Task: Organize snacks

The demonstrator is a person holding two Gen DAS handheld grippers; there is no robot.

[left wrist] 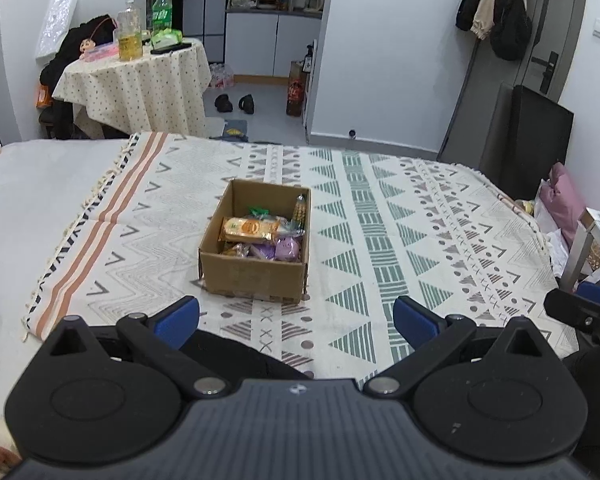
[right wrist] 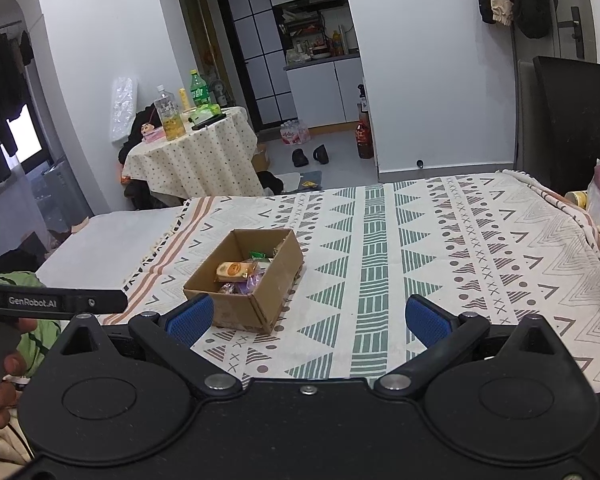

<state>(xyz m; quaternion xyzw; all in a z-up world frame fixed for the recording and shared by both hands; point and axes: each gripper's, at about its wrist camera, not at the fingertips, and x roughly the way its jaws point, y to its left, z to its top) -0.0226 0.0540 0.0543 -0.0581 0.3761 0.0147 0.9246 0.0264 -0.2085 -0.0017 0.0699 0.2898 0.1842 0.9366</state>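
Both jaws gape empty; the box (left wrist: 256, 252) of snacks (left wrist: 250, 229) sits mid-blanket (left wrist: 380, 216), dead ahead of the left gripper (left wrist: 296, 316), left of the right gripper (right wrist: 308, 316).

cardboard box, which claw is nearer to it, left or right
Left, though only slightly. The left claw faces the cardboard box head-on, box centred just ahead of its open fingers. The right claw is off to the box's right; the box sits by its left finger.
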